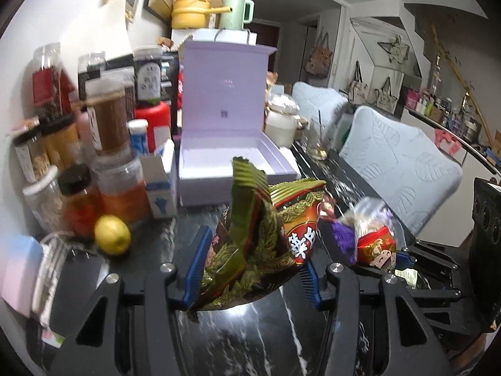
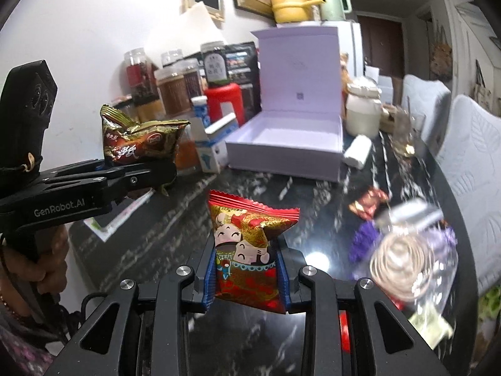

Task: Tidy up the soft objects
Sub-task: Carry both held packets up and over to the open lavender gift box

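Observation:
My left gripper [image 1: 253, 269] is shut on a crumpled green, gold and brown snack packet [image 1: 260, 235], which is raised above the black marble table [image 1: 250, 338]. In the right wrist view the same packet [image 2: 141, 144] sticks up from the left gripper [image 2: 147, 172] at the left. My right gripper [image 2: 247, 269] is shut on a red packet with cartoon faces [image 2: 247, 241]; this red packet [image 1: 375, 250] also shows at the right of the left wrist view. Behind both stands an open lavender box [image 1: 203, 188] [image 2: 281, 156] with its lid upright and nothing inside.
Jars and bottles [image 1: 106, 119], a small carton [image 1: 159, 188] and a lemon [image 1: 112, 235] crowd the table's left side. A clear bag with purple trim [image 2: 404, 257], a small red wrapper [image 2: 369, 203] and a white roll [image 2: 357, 150] lie right. Pale chairs [image 1: 400, 169] stand beyond the edge.

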Demonstrator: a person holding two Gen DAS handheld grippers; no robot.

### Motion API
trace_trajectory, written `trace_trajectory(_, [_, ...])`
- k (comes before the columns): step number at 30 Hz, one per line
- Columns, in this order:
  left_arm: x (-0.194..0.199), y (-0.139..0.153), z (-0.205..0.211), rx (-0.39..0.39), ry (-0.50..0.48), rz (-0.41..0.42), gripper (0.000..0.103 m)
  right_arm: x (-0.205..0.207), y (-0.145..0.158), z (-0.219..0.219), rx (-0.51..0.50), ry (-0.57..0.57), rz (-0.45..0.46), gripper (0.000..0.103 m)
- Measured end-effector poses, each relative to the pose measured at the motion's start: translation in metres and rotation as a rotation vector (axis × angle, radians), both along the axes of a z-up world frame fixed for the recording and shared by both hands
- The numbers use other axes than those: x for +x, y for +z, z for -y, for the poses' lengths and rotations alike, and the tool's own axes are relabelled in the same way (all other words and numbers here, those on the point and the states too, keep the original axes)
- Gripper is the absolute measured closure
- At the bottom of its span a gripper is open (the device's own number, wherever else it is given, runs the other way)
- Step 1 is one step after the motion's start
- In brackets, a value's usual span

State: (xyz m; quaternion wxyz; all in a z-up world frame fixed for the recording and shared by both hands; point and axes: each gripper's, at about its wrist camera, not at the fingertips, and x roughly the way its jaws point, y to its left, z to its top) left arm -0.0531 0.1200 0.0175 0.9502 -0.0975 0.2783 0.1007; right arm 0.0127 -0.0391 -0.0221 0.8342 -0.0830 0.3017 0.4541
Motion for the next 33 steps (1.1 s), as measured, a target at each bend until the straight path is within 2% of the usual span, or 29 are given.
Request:
trace_trajectory(10, [0.029,0.034,-0.018,0.021,-0.015,0.058,0.051,0.028,0.036,-0.027,0.016,0.020,0.077,0.072])
trace_trajectory(21, [0.085,0.067,-0.037,0.059,-0.059,0.109,0.051,0.074,0.074,-0.057,0.026,0.004,0.133,0.072])
trace_trajectory(33, [0.147,0.083,-0.067,0.046,-0.063,0.118,0.051,0.132,0.104,-0.083,0.030,-0.018,0.156,0.072])
